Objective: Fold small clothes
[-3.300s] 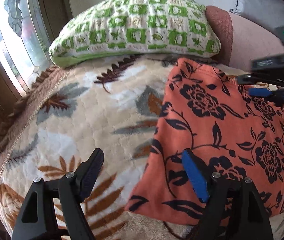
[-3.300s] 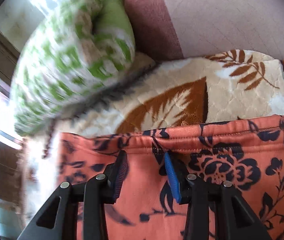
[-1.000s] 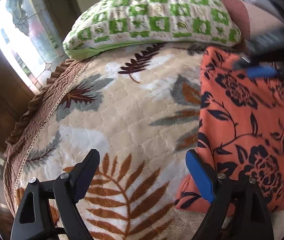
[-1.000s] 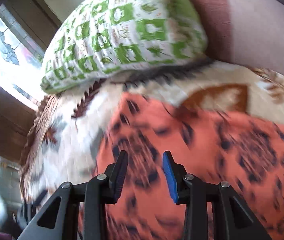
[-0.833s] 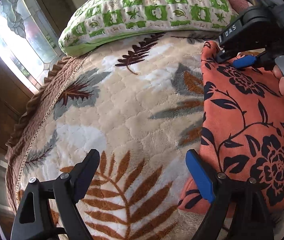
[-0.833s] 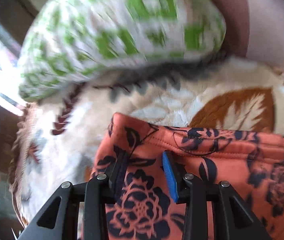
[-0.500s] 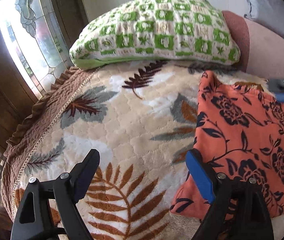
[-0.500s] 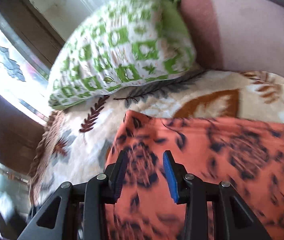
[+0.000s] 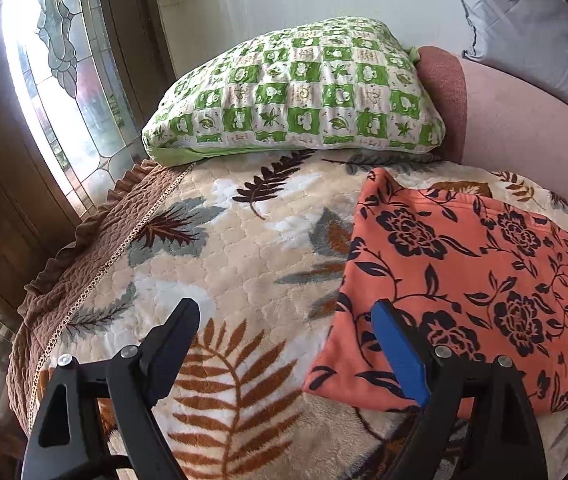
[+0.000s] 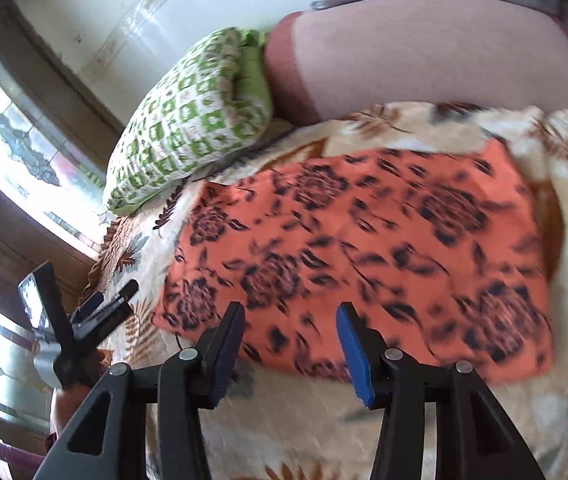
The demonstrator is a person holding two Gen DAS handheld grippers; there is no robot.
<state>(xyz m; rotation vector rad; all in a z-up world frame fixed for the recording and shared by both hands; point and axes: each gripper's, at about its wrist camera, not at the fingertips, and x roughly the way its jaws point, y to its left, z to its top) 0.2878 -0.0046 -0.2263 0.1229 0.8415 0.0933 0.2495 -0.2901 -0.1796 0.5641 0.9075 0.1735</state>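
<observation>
Since a second ago the right gripper has let go of the garment's far edge and pulled back toward the near side; the orange floral garment now lies folded into a rough rectangle on the leaf-print blanket. The left gripper has lifted a little. Its fingers stand wide apart over the folded piece's left edge, nothing between them. The right jaws are opening, also empty (the cloth lies beyond the tips, not between the pads). Likely reason for both backing off: the fold is laid and the hands are clearing it. A green checked pillow rests behind, apart from the garment. No containers in view; nothing to report inside any.
</observation>
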